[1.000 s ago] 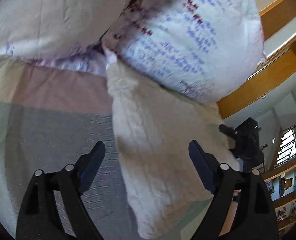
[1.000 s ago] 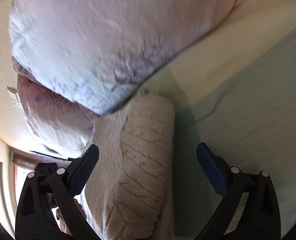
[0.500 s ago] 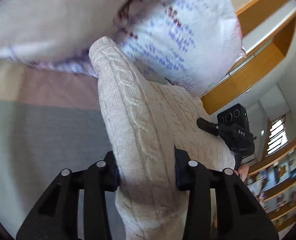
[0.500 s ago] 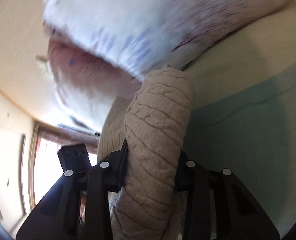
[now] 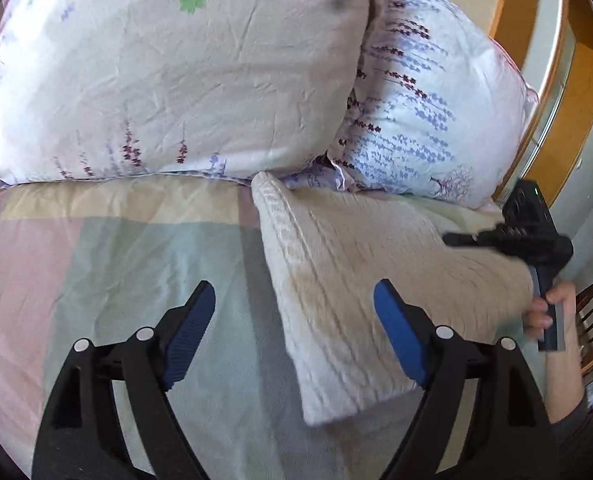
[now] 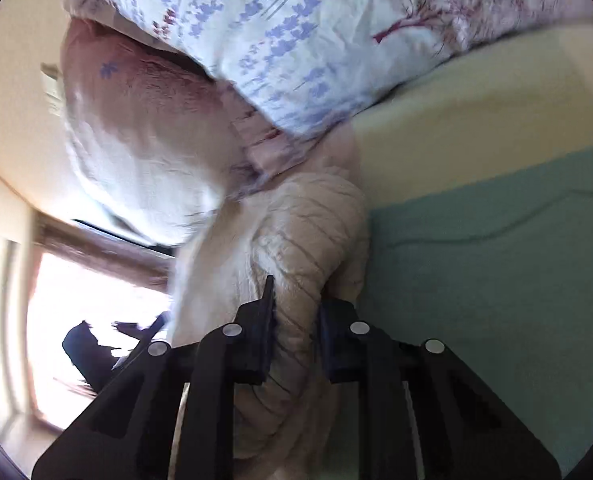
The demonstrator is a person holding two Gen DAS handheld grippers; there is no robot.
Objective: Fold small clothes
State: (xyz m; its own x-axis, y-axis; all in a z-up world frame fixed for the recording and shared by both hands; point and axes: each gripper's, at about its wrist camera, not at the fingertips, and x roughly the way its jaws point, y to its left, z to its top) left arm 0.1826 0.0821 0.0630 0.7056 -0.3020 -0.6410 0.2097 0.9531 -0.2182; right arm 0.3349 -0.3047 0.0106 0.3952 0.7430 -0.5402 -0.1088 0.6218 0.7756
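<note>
Folding a small cream cable-knit sweater [image 5: 376, 280] on a bed, its patchwork bedspread [image 5: 116, 260] spreading pastel blocks from nine o'clock toward centre. Lying already doubled at about three o'clock of the left wrist view, far corner touching the pillows [image 5: 184, 80] stacked at twelve o'clock.

Hovering at six o'clock, the left tongs [image 5: 294, 338] spread wide and released, gripping nothing, one blue pad [image 5: 190, 336] over bare bedspread, the other over the sweater's near part. Showing at three o'clock, the right hand [image 5: 548, 312] wrapped around its tool handle at the sweater's right edge.

In the right wrist view, the right tongs [image 6: 294, 336] clenched on a thick roll of sweater knit at six o'clock, the fabric bulging between the pads, a lavender-print pillow [image 6: 296, 40] looming at twelve o'clock and green bedspread at three o'clock.

Judging the step in hand as carrying the held edge over for the next fold. Doing it well likely meaning keeping the right-hand grip firm on every layer, drawing the edge low and level across the bed, pinning or pinching the opposite edge with the free left tongs, and laying edges square. Bulky knit probably slipping or unrolling if pulled quickly.
</note>
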